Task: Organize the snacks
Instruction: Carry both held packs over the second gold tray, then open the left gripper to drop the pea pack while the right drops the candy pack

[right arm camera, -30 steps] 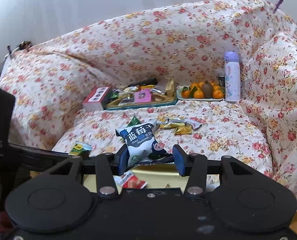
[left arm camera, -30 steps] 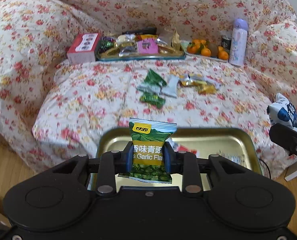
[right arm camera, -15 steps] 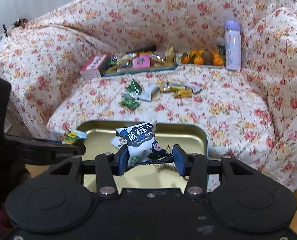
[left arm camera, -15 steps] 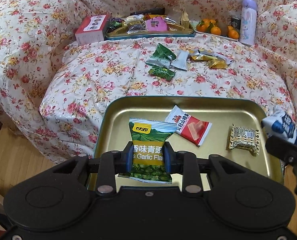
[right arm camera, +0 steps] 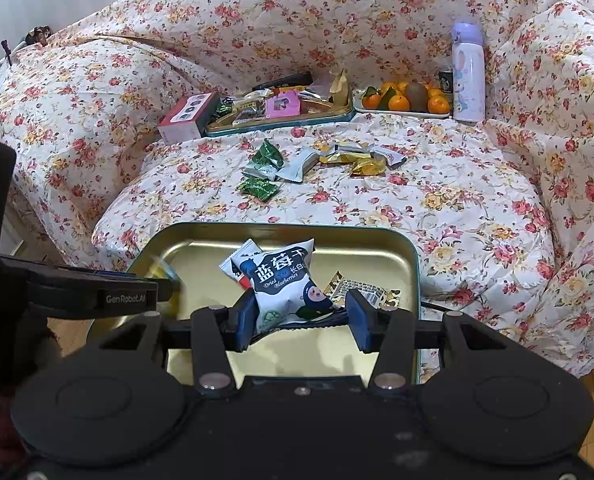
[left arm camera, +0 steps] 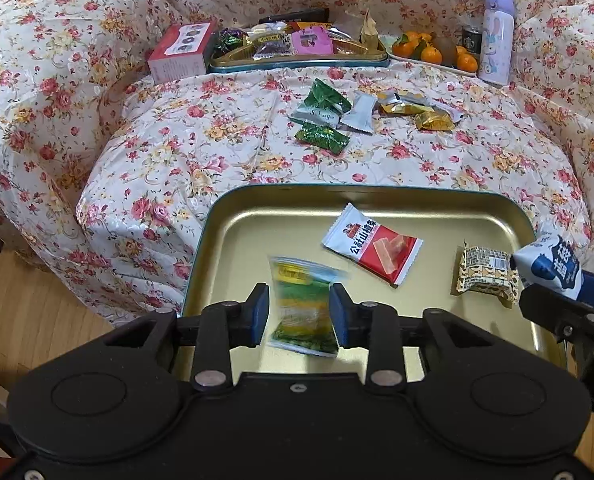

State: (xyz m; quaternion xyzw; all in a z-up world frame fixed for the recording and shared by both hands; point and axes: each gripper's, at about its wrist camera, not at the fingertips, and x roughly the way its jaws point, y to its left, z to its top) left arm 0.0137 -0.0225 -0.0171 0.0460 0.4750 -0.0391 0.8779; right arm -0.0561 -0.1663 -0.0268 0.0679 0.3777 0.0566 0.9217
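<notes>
The blurred green pea packet point(left arm camera: 305, 309) is dropping between the parted jaws of the left gripper point(left arm camera: 299, 312); it could land on edge or slide toward the near rim of the gold tray point(left arm camera: 233, 240). The right gripper point(right arm camera: 301, 314), level over the tray's right side, looks slack around the blueberry packet point(right arm camera: 287, 286), touching only one pad, so the packet may slip early and land on the red-and-white sachet point(left arm camera: 371, 245).

Two trays point(left arm camera: 513, 210) — two grippers point(left arm camera: 299, 314)
</notes>
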